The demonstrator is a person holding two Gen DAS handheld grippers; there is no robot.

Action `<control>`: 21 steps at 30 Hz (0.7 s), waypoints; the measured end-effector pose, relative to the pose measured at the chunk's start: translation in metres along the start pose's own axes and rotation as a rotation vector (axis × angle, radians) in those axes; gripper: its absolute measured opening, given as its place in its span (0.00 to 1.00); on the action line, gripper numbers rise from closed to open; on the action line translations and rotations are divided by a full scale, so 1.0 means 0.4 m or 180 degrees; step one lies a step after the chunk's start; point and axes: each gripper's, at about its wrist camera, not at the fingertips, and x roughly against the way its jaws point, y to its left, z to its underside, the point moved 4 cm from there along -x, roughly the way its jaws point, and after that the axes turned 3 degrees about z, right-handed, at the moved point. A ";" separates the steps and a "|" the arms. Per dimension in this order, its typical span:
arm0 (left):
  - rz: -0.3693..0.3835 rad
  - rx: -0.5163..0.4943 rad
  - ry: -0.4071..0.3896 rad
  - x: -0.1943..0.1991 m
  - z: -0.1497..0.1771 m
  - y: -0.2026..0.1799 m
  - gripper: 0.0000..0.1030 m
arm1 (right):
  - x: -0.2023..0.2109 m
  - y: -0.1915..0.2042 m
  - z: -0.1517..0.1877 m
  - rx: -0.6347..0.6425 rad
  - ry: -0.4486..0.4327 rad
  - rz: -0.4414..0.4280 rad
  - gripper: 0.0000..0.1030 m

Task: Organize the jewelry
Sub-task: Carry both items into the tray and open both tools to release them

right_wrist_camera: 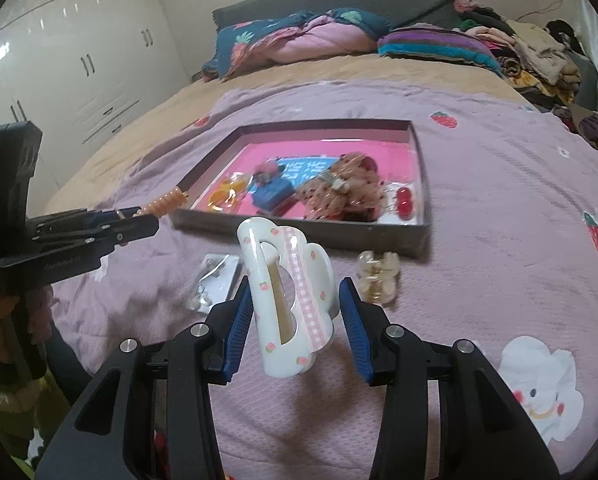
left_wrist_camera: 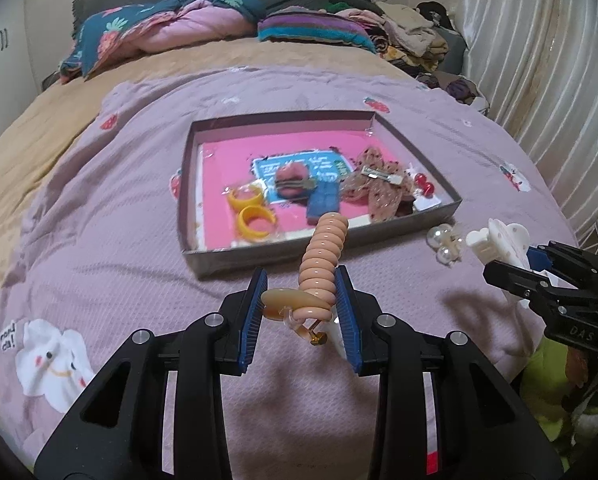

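Left gripper (left_wrist_camera: 301, 300): yours, clamped on a peach coil hair tie (left_wrist_camera: 323, 256) whose coil sticks up past the blue pads, above the lilac blanket (left_wrist_camera: 119, 240).
Right gripper (right_wrist_camera: 295, 320): yours, closed around a white hair claw clip (right_wrist_camera: 287, 300) with pink checked trim, lifted off the bed.
Tray (left_wrist_camera: 187, 200): shallow grey box with pink floor, mid-bed on the blanket; holds two yellow rings (left_wrist_camera: 251, 212), a blue piece, a dotted mesh bow (left_wrist_camera: 379, 192) and red beads (left_wrist_camera: 425, 184).
Near edge of tray: a pearl clip (left_wrist_camera: 443, 244) lies on the blanket just outside it.
Bed head: folded quilts and a clothes pile.
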 end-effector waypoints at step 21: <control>0.0134 -0.0072 -0.0128 -0.032 -0.104 -0.056 0.25 | 0.023 -0.080 -0.084 -0.0182 -0.0227 0.0155 0.41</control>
